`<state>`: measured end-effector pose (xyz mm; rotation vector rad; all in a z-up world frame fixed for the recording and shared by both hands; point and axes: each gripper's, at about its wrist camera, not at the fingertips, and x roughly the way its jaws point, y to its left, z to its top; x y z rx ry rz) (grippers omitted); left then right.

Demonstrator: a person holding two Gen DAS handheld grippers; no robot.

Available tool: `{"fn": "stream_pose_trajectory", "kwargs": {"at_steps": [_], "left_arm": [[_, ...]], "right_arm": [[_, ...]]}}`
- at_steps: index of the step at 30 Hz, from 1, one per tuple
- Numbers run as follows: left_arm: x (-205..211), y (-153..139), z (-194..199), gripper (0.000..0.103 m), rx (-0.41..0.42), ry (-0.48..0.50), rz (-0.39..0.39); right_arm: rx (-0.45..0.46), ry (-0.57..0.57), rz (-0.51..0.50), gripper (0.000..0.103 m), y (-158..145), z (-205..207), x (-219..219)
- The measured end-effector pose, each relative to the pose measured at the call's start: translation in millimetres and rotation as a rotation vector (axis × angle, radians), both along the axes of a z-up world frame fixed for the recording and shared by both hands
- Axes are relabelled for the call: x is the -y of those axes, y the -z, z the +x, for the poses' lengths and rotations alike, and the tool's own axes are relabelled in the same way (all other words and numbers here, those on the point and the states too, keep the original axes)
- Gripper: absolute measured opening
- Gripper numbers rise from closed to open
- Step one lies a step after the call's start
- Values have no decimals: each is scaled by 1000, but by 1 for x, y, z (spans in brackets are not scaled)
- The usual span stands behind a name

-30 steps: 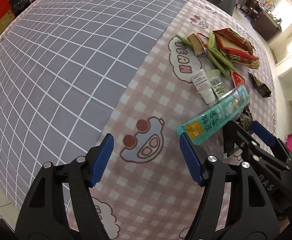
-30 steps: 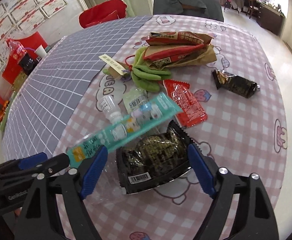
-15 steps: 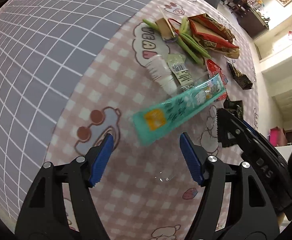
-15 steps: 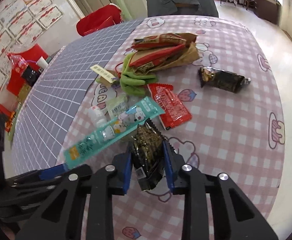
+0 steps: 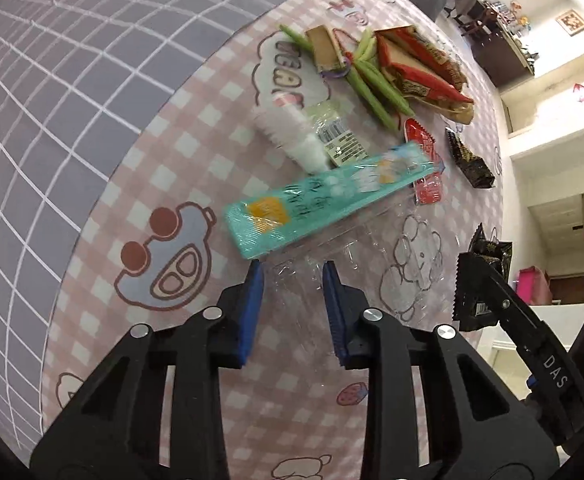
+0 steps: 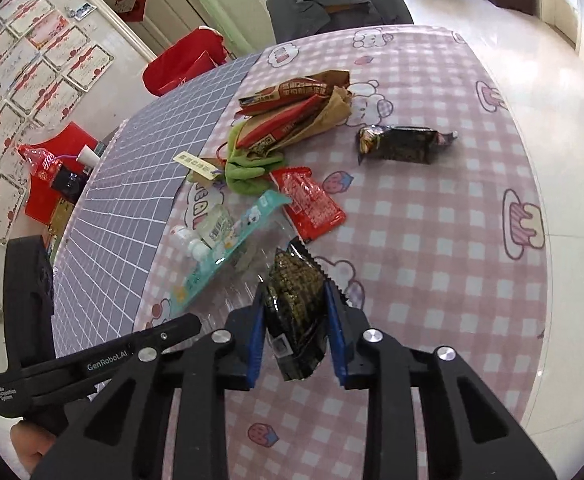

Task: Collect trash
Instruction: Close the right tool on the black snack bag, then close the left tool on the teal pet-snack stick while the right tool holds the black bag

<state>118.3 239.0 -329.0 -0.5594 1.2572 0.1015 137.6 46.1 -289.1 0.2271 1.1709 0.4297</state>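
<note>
1. Right gripper [image 6: 294,312] — we see its blue pads [image 6: 255,340] pressed on either side of a crinkled black-and-gold foil snack packet [image 6: 296,300], which is held clear of the pink checked tablecloth [image 6: 432,240].
2. Left gripper [image 5: 292,300] — its jaws are closing about a crumpled sheet of clear plastic film [image 5: 304,276]; we cannot tell whether the pads yet press on it.
3. Long teal plastic wrapper [image 5: 324,196] — lies on the cloth just beyond the left gripper, its near end over the clear film.
4. Flat red foil sachet [image 6: 310,204] — lies beside the teal wrapper's far end.
5. Second black foil packet [image 6: 404,144] — lies apart, toward the right.
6. Heap of red-and-brown snack bags [image 6: 296,114] — rests farther back, touching green pods [image 6: 247,168].
</note>
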Motion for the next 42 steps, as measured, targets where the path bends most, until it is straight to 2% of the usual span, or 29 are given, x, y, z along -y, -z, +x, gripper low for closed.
{"fn": "stream_pose_trajectory", "kwargs": {"at_steps": [6, 11, 12, 15, 16, 17, 19, 21, 22, 23, 27, 28, 29, 30, 31, 34, 36, 38, 40, 42], "left_arm": [[13, -20, -5, 27, 49, 29, 26], [14, -31, -11, 27, 79, -1, -27], [15, -32, -11, 27, 78, 2, -34], [12, -17, -13, 31, 8, -25, -92], [10, -13, -16, 35, -11, -50, -115], [11, -7, -19, 47, -38, -65, -124], [15, -2, -24, 54, -57, -65, -114], [24, 2, -27, 53, -70, -48, -131], [28, 2, -28, 41, -66, -41, -136], [32, 1, -28, 35, -67, -30, -118], [37, -2, -29, 36, -58, -20, -93], [36, -3, -28, 49, -55, -24, -82], [33, -7, -27, 68, -41, -34, -48], [31, -12, -27, 72, -21, -41, -16], [29, -18, -27, 73, 10, -35, 21], [33, -24, -19, 73, 32, 21, 97], [43, -26, -13, 73, 60, 87, 200], [50, -25, -9, 73, 77, 132, 254], [46, -23, -6, 74, 88, 140, 241], [35, -21, -1, 75, 95, 125, 127]], "right_arm": [[7, 12, 13, 27, -8, -6, 14], [22, 22, 37, 27, -17, -11, 25], [27, 27, 46, 27, -19, -12, 29], [1, 52, 96, 27, -18, -11, 39], [-9, 59, 112, 27, -17, -12, 42], [-15, 63, 120, 27, -16, -13, 44], [-17, 61, 131, 27, -15, -17, 46], [-28, 59, 142, 27, -13, -21, 47], [-26, 59, 136, 27, -13, -22, 48], [-21, 58, 124, 27, -14, -25, 48], [-17, 73, 133, 27, -16, -25, 55], [-14, 78, 136, 27, -17, -25, 57], [-8, 81, 132, 27, -19, -26, 58], [3, 86, 132, 27, -21, -27, 60], [4, 84, 135, 27, -22, -27, 60], [10, 75, 119, 27, -22, -28, 57], [18, 72, 111, 27, -22, -29, 54], [52, 52, 73, 27, -25, -29, 47], [69, 61, 64, 27, -26, -27, 47], [75, 91, 50, 27, -24, -23, 51]]}}
